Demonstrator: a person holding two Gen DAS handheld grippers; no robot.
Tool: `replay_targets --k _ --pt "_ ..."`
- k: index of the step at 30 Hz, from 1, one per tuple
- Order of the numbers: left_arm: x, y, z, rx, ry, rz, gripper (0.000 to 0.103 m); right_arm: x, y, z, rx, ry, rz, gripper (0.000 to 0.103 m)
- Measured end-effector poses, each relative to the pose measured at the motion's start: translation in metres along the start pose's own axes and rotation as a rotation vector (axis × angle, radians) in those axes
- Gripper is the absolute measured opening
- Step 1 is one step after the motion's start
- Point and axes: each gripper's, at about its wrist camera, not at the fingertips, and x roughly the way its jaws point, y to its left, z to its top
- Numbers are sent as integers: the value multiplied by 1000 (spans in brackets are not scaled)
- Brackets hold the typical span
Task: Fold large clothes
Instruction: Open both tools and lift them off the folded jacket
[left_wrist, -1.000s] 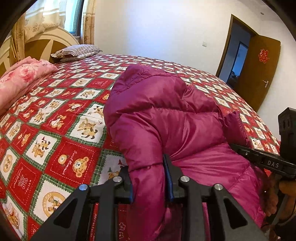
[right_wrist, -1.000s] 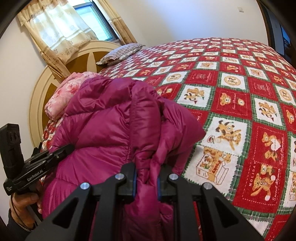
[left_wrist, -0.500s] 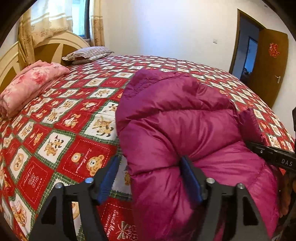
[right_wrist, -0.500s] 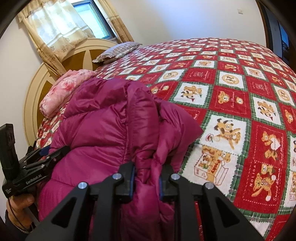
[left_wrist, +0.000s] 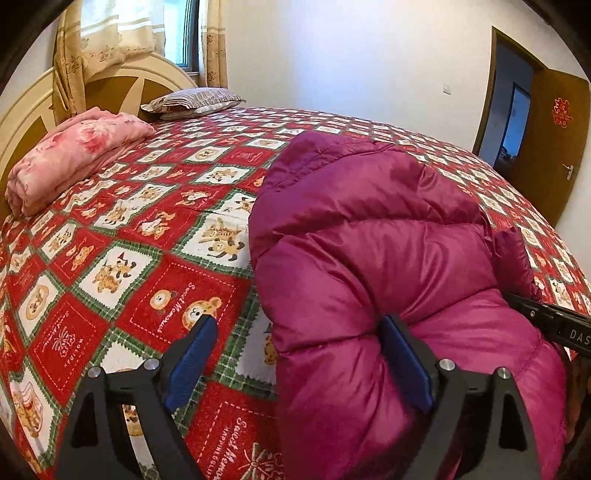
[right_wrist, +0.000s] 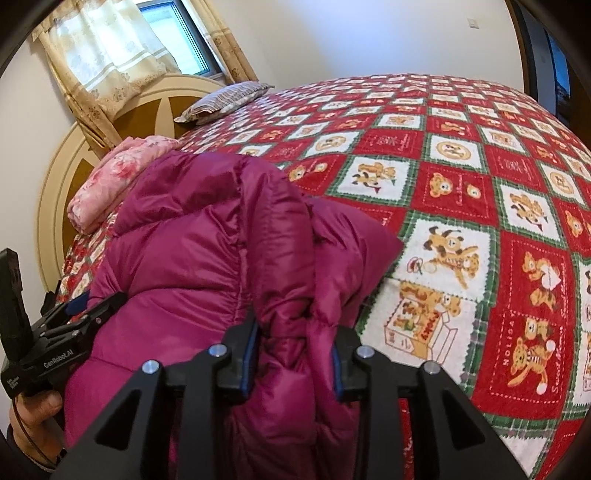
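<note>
Magenta down jacket (left_wrist: 388, 240) bulges between the left gripper (left_wrist: 295, 354), whose jaws have just been opening and stand wide, one pad off the fabric. The right gripper (right_wrist: 293, 354), also opening, has folds between near-touching pads. The jacket lies on the bed (left_wrist: 147, 236), long axis running away toward the far wall.

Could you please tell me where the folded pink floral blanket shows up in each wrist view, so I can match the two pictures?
Left wrist view: the pink floral blanket lies at the left edge, on the bed before the headboard.
Right wrist view: the blanket sits left of centre, partly hidden behind the magenta puffer jacket.
Shared landmark: the striped pillow, just beyond the blanket in both.
</note>
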Motion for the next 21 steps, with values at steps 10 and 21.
replay_targets --k 10,21 --pt "-63 -2 10 42 -74 118 91 -43 12 6 8 -52 -93 55" --pt "-216 -8 10 47 -323 71 91 -190 100 -16 -129 -316 -146 74"
